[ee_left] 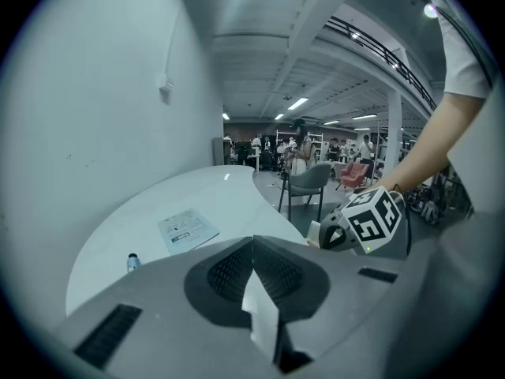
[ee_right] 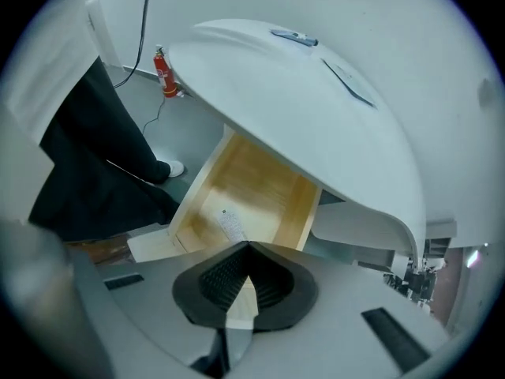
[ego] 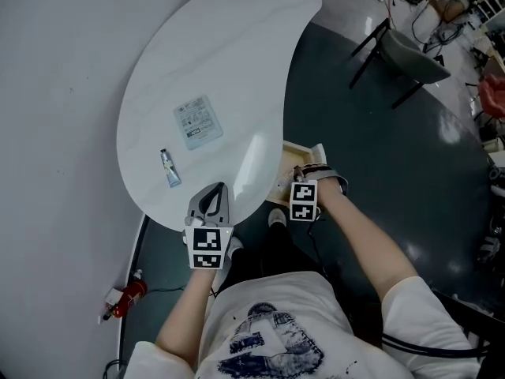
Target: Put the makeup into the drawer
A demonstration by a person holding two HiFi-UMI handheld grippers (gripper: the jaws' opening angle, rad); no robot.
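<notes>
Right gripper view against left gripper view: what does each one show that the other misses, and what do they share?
Only the right gripper view: the inside of the open wooden drawer under the white table, a small white item lying in it, and a red fire extinguisher on the floor. Only the left gripper view: a grey chair and the right tool beside the table edge. Both: the white table, with the tube and flat packet lying on top.

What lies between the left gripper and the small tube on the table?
Nothing: the head view shows only bare tabletop between the left gripper and the small tube.
</notes>
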